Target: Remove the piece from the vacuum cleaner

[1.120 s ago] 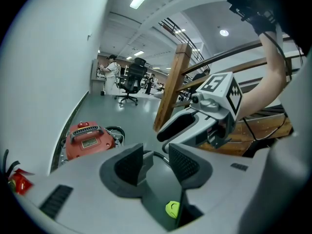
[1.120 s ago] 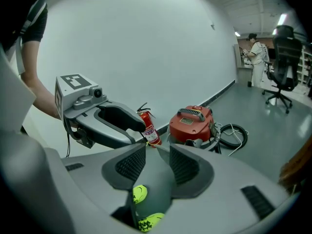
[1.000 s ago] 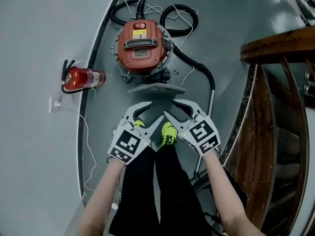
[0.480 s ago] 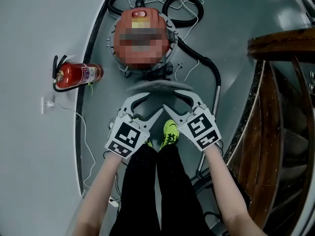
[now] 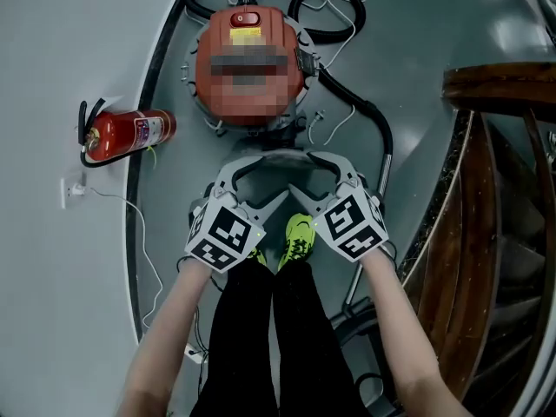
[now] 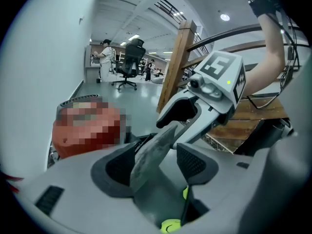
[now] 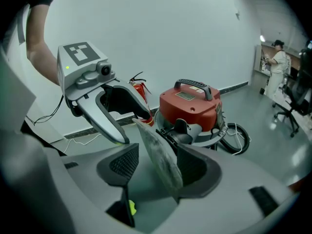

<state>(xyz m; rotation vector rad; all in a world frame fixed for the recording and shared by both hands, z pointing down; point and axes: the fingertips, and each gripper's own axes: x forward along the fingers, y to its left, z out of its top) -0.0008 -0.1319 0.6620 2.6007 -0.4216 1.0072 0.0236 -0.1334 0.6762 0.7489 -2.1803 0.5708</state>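
We are standing on a grey floor [image 5: 417, 24] beside a curved pale wall [image 5: 52, 59], with a wooden stair rail [image 5: 499, 81] at our right. The red vacuum [image 5: 208, 68] is sitting ahead of our feet with its lid on, so we are seeing nothing inside it. Its hose [image 5: 373, 129] is looping behind it and running partly out of frame. An extinguisher [image 5: 126, 133] is lying by the wall. The left gripper [image 5: 265, 181] and right gripper [image 5: 304, 176] have just been opening their jaws, which are now standing spread. The flat grey piece [image 6: 148, 155] is standing between them in front of the vacuum, leaning on one pad of each.
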